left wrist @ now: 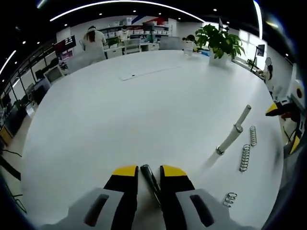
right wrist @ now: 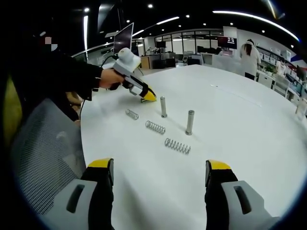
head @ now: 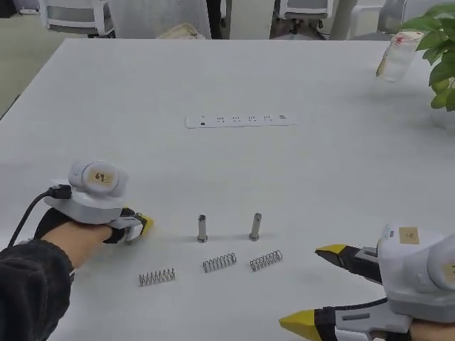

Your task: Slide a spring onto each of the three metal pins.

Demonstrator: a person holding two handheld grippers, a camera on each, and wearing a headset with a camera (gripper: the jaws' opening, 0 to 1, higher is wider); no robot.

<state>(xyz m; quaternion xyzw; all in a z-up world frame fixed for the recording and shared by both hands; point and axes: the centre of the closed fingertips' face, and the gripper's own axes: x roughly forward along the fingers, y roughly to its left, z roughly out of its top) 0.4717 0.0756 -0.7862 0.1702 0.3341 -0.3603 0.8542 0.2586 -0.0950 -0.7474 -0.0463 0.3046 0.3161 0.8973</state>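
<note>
The left gripper is at the left of the head view, low on the table. Its jaws are close together. In its own view a thin dark rod, the held pin, is pinched between them. Two more pins stand up straight in the middle of the head view, a little apart: the left pin and the right pin. Three springs lie flat in a row just below them: the left spring, the middle spring and the right spring. No spring is on a pin yet. The right gripper is at the lower right of the head view, near the right spring. Its jaws are wide apart and hold nothing. A power strip lies higher up in the frame, well away from the work. The springs look small and light, made of thin wire. I think they would squash or pop away if squeezed hard, and they may roll. A soft pinch around the middle seems best, with one end left free so its hole can go over a pin top. The pins look hard and smooth. They stand on small ends, so a bump could tip them over.
</note>
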